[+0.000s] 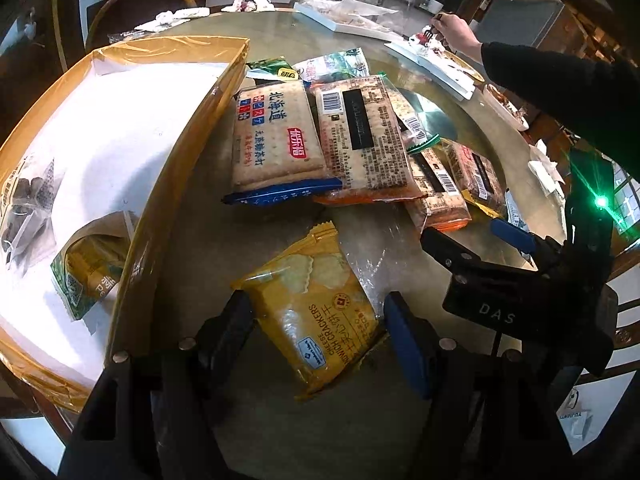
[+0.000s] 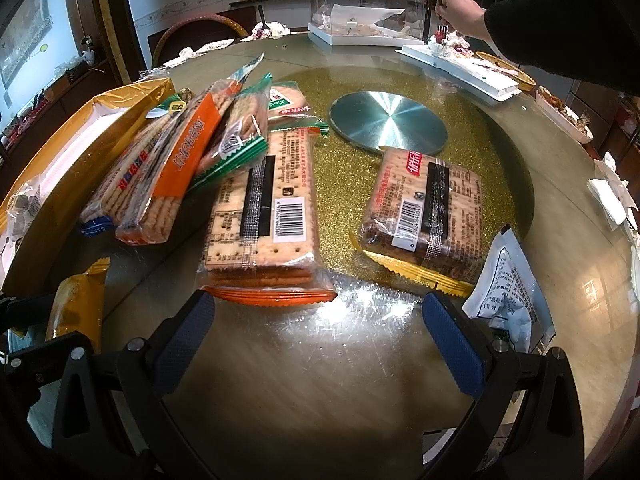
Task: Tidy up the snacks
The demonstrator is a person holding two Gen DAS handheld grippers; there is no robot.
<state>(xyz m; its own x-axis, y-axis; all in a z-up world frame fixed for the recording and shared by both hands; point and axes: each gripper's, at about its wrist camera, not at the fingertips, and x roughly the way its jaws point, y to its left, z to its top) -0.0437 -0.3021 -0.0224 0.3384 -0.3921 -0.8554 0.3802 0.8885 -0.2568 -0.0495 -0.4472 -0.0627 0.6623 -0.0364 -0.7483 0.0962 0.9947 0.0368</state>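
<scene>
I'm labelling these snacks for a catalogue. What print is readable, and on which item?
"CHEESE CRACKERS": yellow packet between the left gripper fingers.
"北海道": blue-edged cracker pack.
"DAS": right gripper body.
Barcode digits and ingredient print on the orange-edged pack: too small to read.

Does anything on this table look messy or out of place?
Yes. Several cracker packs lie overlapping and tilted in a heap beside the yellow box, and crumpled napkins sit near the table edge.
</scene>
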